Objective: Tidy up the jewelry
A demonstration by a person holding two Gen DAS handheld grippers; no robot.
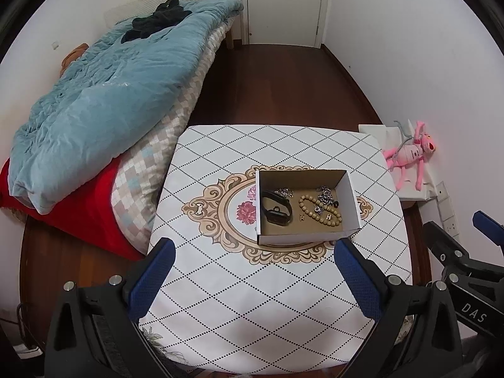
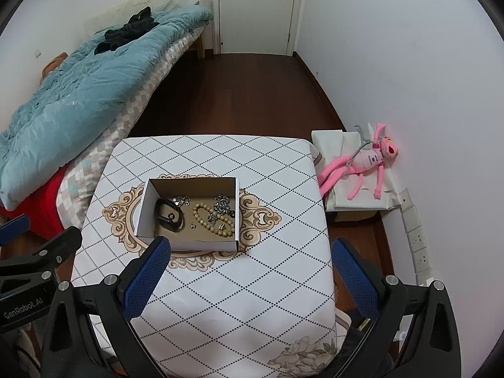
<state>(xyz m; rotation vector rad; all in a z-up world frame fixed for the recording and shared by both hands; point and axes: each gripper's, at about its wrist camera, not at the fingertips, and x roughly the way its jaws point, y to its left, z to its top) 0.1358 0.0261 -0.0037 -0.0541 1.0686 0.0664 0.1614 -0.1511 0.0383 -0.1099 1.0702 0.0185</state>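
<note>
Both grippers hang open above the bench, with every piece of jewelry lying inside the box.

Left wrist view: the left gripper, jaws wide apart and empty, faces a shallow cardboard box ahead and slightly right on the patterned bench. Its long axis runs across the view. Inside lie a glossy black watch at left, a ring of round wooden beads at right, and tangled metal chain behind them. Right wrist view: the right gripper, jaws likewise apart and empty, has the box ahead and left, its left finger overlapping the box's near wall in the view. Neither arm looks clearly nearer.
</note>
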